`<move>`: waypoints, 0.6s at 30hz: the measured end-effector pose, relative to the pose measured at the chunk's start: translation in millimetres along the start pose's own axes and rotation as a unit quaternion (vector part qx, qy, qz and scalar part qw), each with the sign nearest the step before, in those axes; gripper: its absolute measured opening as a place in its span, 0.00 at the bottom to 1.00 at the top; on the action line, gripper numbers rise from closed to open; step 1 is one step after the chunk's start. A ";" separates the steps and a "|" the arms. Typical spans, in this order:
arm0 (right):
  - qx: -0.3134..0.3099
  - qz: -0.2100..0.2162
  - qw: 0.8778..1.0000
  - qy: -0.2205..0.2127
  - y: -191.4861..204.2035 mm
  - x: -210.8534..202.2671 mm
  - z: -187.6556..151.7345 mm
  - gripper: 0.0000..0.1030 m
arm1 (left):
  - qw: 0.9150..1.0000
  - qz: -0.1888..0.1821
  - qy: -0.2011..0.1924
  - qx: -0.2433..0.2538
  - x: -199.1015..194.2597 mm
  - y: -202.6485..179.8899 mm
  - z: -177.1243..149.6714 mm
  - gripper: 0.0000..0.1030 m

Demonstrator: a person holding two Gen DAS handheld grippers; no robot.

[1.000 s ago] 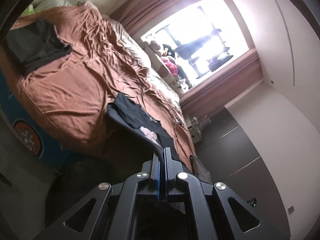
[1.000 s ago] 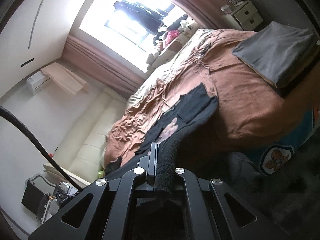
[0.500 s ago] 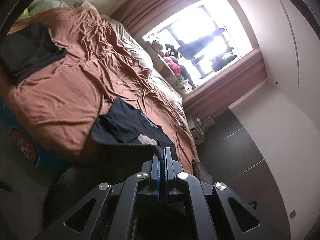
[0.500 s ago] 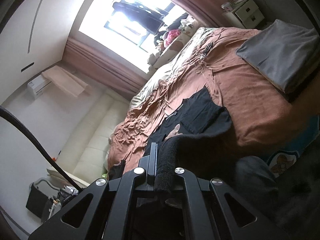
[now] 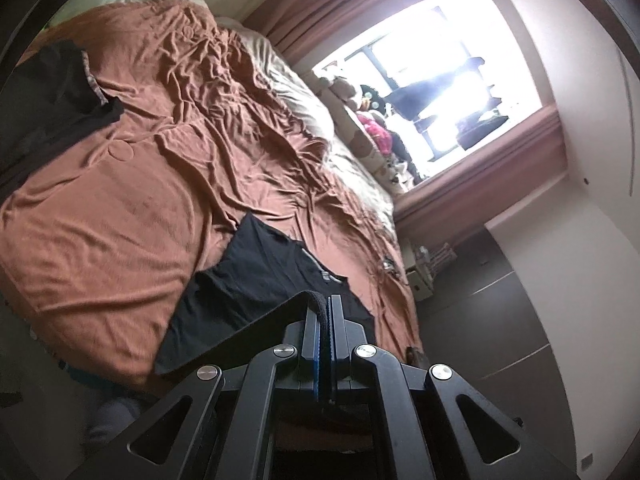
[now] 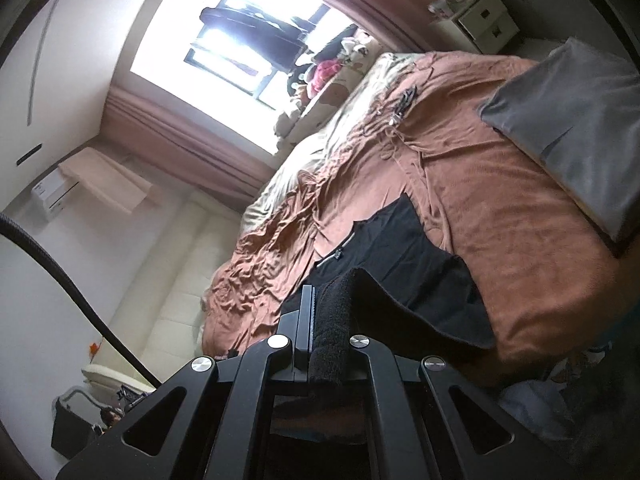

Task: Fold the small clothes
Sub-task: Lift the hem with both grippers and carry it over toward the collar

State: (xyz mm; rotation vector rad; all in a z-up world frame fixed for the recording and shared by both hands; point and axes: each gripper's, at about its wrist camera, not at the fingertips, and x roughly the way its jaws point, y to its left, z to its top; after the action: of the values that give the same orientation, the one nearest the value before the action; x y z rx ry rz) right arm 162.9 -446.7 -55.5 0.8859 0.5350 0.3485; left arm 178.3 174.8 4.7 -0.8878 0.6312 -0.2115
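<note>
Shirt (image 5: 256, 280), black, lies on my brown bed (image 5: 120, 220); my left tongs (image 5: 322, 304) and right tongs (image 6: 320, 300) each pinch its near hem at six o'clock.

A wide bed (image 5: 132, 184) under a rumpled brown cover (image 6: 500, 184) fills the room. On its far side, a bright window (image 5: 436, 60) with pink curtains (image 5: 480, 176) floods daylight over soft toys (image 6: 340, 64) on the sill. A white drawer unit (image 6: 480, 24) stands against pale walls (image 5: 580, 264).
</note>
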 end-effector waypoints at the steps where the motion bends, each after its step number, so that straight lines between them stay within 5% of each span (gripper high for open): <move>1: 0.004 -0.002 1.000 0.002 -0.2 8.2 4.3 0.00 | 1.000 0.004 0.001 0.000 7.0 1.1 3.3 0.02; 18: 0.027 -0.054 0.998 0.024 -5.2 109.5 61.4 0.00 | 0.996 0.066 0.033 -0.042 130.9 43.0 51.1 0.02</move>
State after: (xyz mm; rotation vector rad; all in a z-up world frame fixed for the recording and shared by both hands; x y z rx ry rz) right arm 287.9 -434.3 -60.3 0.8988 0.6373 0.2595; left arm 309.9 179.8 -60.6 -0.9188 0.7616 -0.0955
